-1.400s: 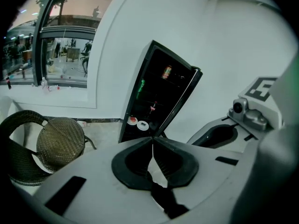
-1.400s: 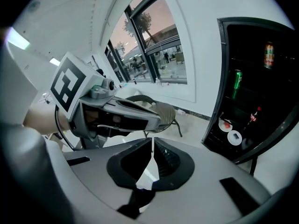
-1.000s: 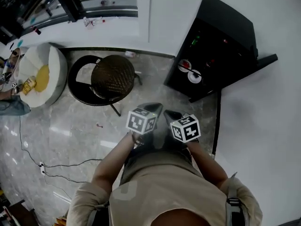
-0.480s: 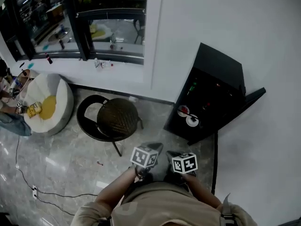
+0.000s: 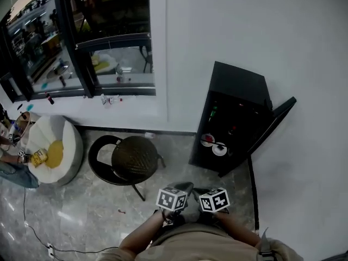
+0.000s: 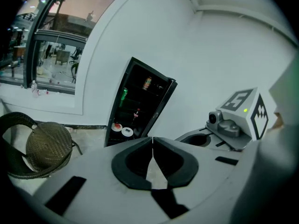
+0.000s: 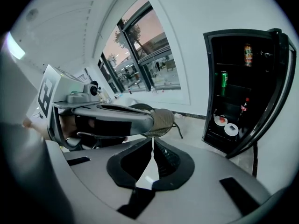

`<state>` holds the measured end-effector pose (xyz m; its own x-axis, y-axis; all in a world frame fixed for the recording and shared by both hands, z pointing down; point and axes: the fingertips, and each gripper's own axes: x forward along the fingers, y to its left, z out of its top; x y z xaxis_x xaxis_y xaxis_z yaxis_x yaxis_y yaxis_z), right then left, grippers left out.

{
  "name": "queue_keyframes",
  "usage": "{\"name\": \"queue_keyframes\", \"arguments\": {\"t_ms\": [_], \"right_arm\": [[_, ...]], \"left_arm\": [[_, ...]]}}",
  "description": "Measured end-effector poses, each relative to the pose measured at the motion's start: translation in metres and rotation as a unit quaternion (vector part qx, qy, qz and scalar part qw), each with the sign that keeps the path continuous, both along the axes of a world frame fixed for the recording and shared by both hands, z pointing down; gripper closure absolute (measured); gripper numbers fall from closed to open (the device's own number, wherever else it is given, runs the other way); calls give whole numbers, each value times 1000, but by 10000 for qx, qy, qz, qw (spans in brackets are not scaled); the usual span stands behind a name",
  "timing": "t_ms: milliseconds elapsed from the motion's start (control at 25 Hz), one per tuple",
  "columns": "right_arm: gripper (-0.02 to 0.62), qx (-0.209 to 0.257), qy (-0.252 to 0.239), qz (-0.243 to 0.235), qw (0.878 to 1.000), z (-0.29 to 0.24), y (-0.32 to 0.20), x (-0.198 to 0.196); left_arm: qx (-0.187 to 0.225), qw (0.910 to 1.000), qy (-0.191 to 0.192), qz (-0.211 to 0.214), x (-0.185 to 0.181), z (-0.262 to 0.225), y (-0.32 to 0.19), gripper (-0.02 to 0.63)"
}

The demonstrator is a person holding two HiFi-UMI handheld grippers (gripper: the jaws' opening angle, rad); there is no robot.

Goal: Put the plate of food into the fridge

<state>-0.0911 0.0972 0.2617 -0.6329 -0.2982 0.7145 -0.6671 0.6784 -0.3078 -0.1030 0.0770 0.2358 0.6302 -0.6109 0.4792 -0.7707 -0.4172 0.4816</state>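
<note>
With their tongs pressed together on nothing, the left gripper (image 6: 152, 139) and right gripper (image 7: 152, 141) are held side by side over a grey marble floor (image 5: 81, 200). At their 1 o'clock a black fridge (image 5: 239, 91) stands against the white wall (image 5: 228, 26), its door (image 5: 274, 124) open and the plate of food (image 5: 207, 140) on a low shelf inside, beside a second plate (image 5: 219, 149). A wicker chair (image 5: 133, 157) stands at 10 o'clock, with a window (image 5: 109, 26) beyond at 11.
</note>
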Motion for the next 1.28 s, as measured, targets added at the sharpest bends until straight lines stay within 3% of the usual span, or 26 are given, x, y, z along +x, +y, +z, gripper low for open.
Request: {"name": "queue_keyframes", "arguments": {"t_ms": [240, 400, 720, 1280], "right_arm": [[566, 48, -105, 166, 9998, -4, 7, 18], [566, 142, -105, 186, 9997, -10, 5, 31], [566, 146, -167, 567, 9981, -20, 9, 78], [566, 653, -513, 930, 9922, -65, 22, 156]], "left_arm": [[33, 9997, 0, 243, 19, -3, 5, 589], [159, 9998, -9, 155, 29, -11, 1, 589], [194, 9992, -58, 345, 66, -24, 12, 590], [652, 9978, 60, 42, 121, -59, 27, 590]]}}
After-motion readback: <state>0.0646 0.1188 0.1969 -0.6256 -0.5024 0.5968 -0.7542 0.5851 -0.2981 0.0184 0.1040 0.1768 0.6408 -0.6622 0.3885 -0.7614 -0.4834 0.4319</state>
